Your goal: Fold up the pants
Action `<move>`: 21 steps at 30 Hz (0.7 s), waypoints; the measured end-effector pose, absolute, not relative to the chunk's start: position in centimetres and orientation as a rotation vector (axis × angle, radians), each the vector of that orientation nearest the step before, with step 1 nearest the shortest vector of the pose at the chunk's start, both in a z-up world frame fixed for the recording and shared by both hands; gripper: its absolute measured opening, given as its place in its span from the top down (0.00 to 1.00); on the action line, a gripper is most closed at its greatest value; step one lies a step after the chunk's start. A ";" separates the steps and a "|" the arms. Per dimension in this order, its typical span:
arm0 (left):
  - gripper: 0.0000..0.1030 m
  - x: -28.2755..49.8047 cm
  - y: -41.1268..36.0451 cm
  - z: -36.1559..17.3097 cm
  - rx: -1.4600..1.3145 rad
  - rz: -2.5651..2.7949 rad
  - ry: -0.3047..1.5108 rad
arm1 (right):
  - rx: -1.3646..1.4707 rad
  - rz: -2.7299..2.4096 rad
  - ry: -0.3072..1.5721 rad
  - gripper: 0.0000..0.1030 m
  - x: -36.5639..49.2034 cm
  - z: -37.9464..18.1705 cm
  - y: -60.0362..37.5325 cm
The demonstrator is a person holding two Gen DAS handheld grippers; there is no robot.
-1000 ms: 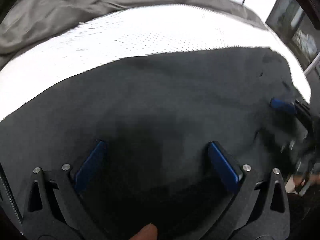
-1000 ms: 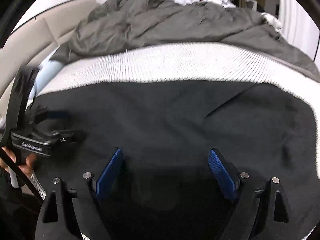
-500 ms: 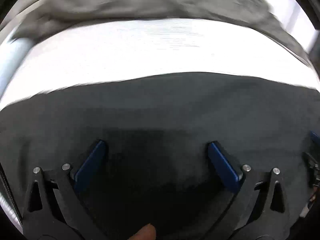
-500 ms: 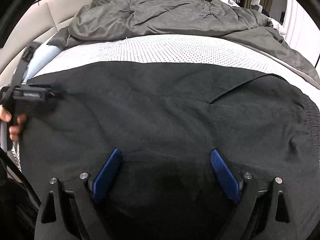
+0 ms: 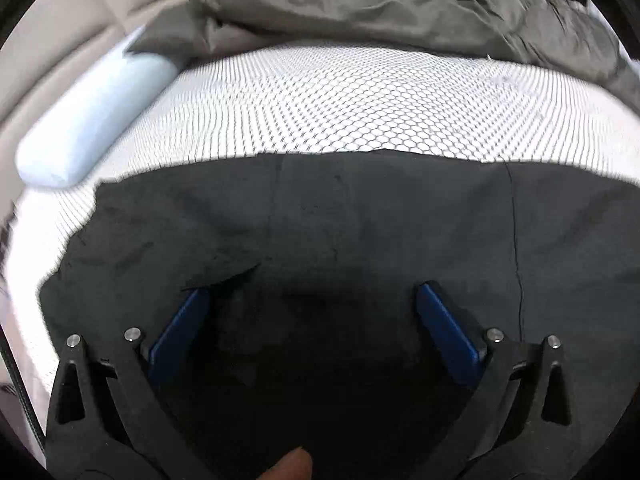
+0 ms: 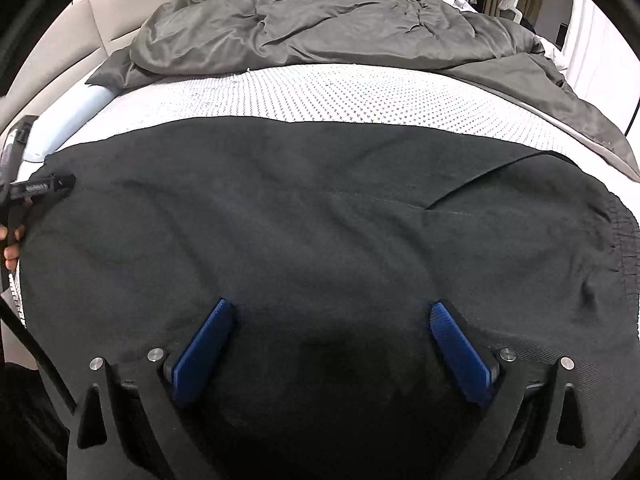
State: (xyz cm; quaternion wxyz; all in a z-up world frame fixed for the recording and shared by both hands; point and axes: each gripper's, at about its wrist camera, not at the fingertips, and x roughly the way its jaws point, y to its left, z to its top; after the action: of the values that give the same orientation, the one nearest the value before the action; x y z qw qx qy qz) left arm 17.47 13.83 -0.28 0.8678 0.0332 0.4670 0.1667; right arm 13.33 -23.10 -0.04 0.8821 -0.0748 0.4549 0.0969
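pants on mattress, duvet behind

Evenly lit, soft indoor daylight, brightest at 1 to 2 o'clock in the right view, near the blown-out curtains. Deep shadow on the pants between the blue pads, toward 6 o'clock in both views. Motion smear along the left view's 9 o'clock edge, around the bolster. Strong fisheye bowing, black corner vignette.

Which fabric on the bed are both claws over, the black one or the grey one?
The black pants, spread flat under the open left claw and right claw; the grey duvet lies crumpled beyond.
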 end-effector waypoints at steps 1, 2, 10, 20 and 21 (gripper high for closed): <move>0.01 17.3 13.4 -0.1 0.086 0.343 0.968 | -0.155 0.202 0.948 0.02 13.4 0.1 -23.1; 0.01 17.2 12.9 0.2 0.087 0.324 0.966 | -0.141 0.203 0.948 0.02 13.5 0.4 -23.1; 0.01 15.3 3.4 2.4 0.112 -0.029 0.927 | -0.137 0.341 0.911 0.02 15.3 2.3 -17.5; 0.00 15.9 2.3 -0.9 0.080 -0.068 1.019 | -0.261 0.247 0.963 0.04 13.2 1.0 -23.5; 0.00 16.0 2.3 -1.0 0.079 -0.065 1.020 | -0.244 0.204 0.959 0.04 12.7 1.2 -25.7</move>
State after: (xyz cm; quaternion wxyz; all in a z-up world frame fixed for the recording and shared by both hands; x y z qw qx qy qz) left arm 15.99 2.34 -0.97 0.8716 0.0378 0.4878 -0.0310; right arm 12.72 -25.68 1.21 0.8751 -0.1171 0.4594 0.0975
